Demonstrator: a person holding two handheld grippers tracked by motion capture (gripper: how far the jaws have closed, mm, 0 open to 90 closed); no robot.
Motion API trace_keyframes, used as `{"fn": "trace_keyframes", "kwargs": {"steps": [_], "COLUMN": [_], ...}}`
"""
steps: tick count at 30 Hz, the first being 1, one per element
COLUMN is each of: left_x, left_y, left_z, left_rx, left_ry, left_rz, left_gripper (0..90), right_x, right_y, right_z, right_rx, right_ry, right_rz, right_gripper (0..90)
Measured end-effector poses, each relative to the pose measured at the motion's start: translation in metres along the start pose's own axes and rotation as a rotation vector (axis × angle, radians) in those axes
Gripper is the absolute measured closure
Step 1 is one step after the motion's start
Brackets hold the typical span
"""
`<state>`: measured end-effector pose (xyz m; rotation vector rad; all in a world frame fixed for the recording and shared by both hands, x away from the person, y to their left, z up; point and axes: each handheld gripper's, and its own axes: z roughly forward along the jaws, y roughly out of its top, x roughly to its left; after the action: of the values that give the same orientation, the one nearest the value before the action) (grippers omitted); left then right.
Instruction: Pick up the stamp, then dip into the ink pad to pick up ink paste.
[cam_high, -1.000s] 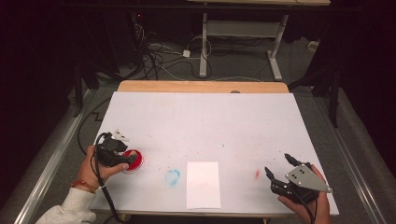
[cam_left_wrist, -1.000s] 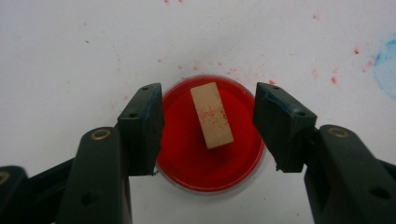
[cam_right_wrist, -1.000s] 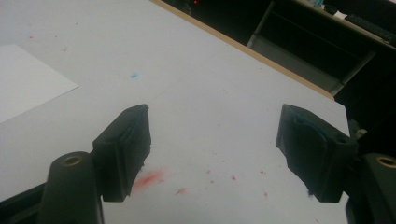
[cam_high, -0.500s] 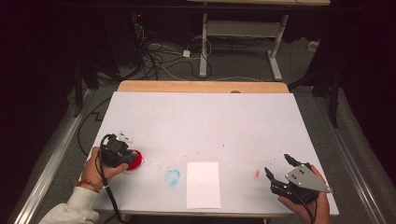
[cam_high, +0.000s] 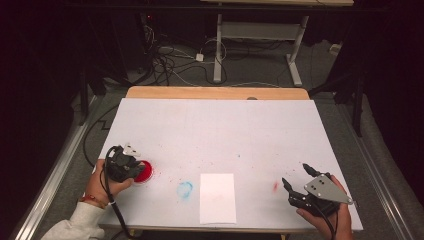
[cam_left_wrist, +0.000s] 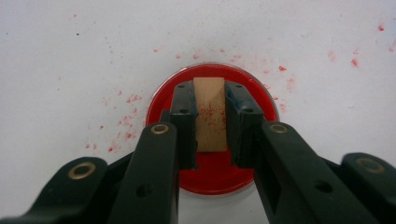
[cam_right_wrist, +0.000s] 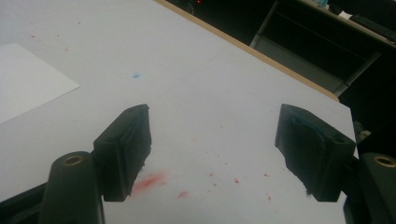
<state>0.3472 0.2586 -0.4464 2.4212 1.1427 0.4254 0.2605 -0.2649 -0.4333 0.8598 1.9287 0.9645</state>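
The left tool, matte black with brass-ringed rivets, has just clenched its jaws on a small flat tan wooden block speckled with red, held over a round, glossy red paint-filled dish at the near left of the white, paint-flecked bench. The right tool rests released, jaws wide, above a red smear; a blank white paper sheet lies near the bench's front edge.

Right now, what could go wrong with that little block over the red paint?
The left gripper pinches a wooden block over the red paint dish; lifted, it could drip on the table. The white paper lies loose and might slide when stamped. The flecked block may smudge.
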Motion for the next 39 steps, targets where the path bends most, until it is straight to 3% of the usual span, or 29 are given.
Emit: {"fn": "trace_keyframes", "kwargs": {"steps": [8,17,23,39], "left_x": [0.001,-0.002,-0.002,-0.004], "left_y": [-0.003,-0.005,-0.006,0.003], "left_z": [-0.01,-0.036,-0.045,-0.048], "left_rx": [-0.047,-0.106,-0.13,-0.109], "left_ry": [0.002,0.013,0.017,-0.002], "left_rz": [-0.005,0.011,0.012,0.047], "left_gripper": [73.7,73.8,73.8,73.7], "right_x": [-0.002,-0.005,-0.003,0.0], "right_y": [0.001,0.001,0.003,-0.001], "right_z": [0.002,0.002,0.003,0.004], "right_rx": [-0.008,-0.01,-0.014,0.003], "right_ry": [-0.01,-0.02,-0.006,0.009], "right_rz": [0.001,0.004,-0.005,-0.006], "right_gripper": [26.8,26.8,26.8,26.8]}}
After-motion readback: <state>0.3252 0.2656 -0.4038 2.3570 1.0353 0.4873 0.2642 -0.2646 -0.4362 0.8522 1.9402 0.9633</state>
